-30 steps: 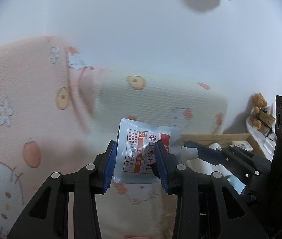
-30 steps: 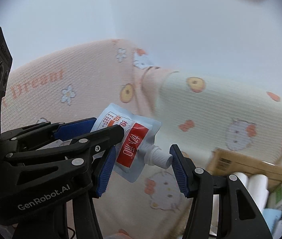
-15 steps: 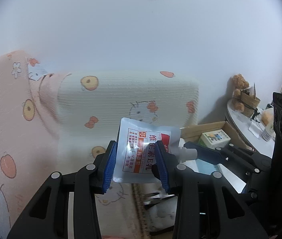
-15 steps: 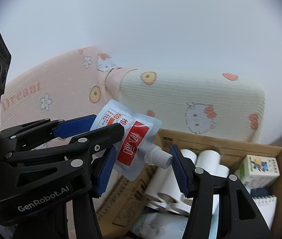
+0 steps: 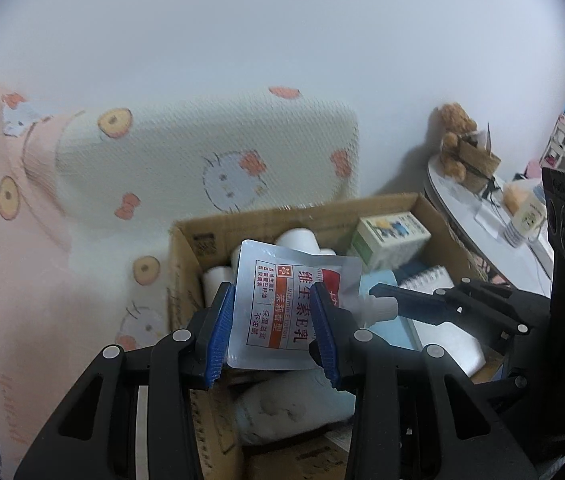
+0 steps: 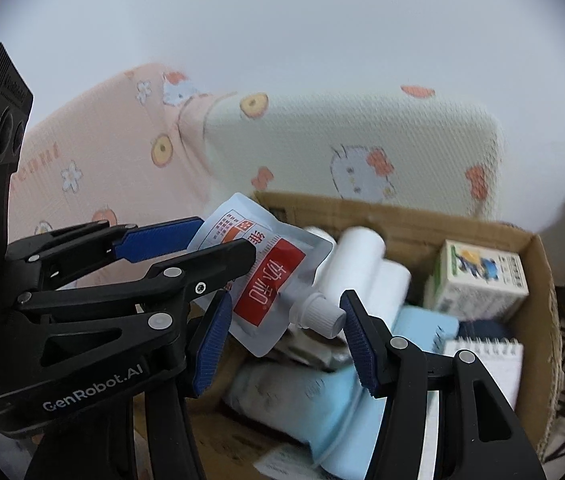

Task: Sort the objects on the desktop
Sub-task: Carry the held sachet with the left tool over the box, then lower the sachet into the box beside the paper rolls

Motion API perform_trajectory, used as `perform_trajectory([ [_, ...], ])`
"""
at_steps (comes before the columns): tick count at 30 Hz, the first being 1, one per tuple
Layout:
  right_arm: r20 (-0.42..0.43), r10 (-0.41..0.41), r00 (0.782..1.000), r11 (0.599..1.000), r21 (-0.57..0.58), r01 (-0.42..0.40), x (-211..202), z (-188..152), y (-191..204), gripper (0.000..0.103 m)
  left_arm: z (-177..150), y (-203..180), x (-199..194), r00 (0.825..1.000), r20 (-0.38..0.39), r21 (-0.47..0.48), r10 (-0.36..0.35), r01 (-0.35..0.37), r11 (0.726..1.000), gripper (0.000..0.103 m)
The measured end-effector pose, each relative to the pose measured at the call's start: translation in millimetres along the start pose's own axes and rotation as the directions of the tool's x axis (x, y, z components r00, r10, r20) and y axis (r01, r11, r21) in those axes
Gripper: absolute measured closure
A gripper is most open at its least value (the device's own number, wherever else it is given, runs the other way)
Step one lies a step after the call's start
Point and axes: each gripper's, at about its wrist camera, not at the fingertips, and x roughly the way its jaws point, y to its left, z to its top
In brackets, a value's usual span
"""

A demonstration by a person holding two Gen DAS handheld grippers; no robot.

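Note:
My left gripper [image 5: 272, 330] is shut on a silver spouted lotion pouch [image 5: 282, 312] with red and white print, held in the air over an open cardboard box [image 5: 186, 240]. The pouch's white cap [image 6: 320, 314] sits between the spread fingers of my right gripper [image 6: 282, 338], which is open and does not clamp it. The left gripper [image 6: 186, 248] shows at the left of the right wrist view, holding the pouch [image 6: 266, 276].
The box [image 6: 538, 264] holds white rolls [image 6: 362, 256], a small printed carton [image 6: 482, 280], a spiral notepad [image 6: 482, 364] and light blue packs [image 6: 322, 400]. Hello Kitty pillows [image 5: 202, 160] lie behind it. A round white table [image 5: 482, 216] with a teddy bear [image 5: 454, 136] stands at right.
Both grippers have swung together with the pouch from in front of the pillows to above the cardboard box. The hold on the pouch is unchanged.

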Motion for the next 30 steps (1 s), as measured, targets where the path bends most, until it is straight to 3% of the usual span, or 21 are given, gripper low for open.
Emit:
perform_trajectory([
  [11, -0.179, 0.027, 0.983, 1.000, 0.015, -0.024, 11, -18, -18, 0.049, -19, -4, 30, 0.985, -0.159, -0.057, -0.061, 0.053, 0.997, 0.062],
  [15, -0.258, 0.041, 0.965, 0.999, 0.011, -0.040, 20, -26, -21, 0.049, -27, -10, 42, 0.969, -0.229, -0.054, -0.090, 0.080, 0.995, 0.062],
  [18, -0.313, 0.064, 0.947, 0.998, 0.021, -0.061, 25, -33, -24, 0.049, -30, -16, 46, 0.950, -0.276, -0.048, -0.146, 0.138, 0.989, 0.063],
  [20, -0.350, 0.104, 0.931, 0.995, 0.044, -0.095, 28, -37, -26, 0.049, -32, -21, 46, 0.950, -0.281, -0.023, -0.134, 0.133, 0.991, 0.063],
  [23, -0.367, 0.096, 0.925, 0.995, 0.012, -0.098, 32, -41, -23, 0.050, -35, -22, 50, 0.941, -0.319, -0.014, -0.117, 0.119, 0.993, 0.063],
  [28, -0.413, 0.096, 0.906, 0.994, -0.012, -0.111, 41, -48, -21, 0.051, -44, -9, 66, 0.902, -0.404, -0.097, -0.150, 0.122, 0.988, 0.065],
  [30, -0.427, 0.089, 0.900, 0.994, -0.019, -0.108, 44, -49, -22, 0.051, -46, -8, 70, 0.898, -0.422, -0.091, -0.125, 0.096, 0.991, 0.069],
])
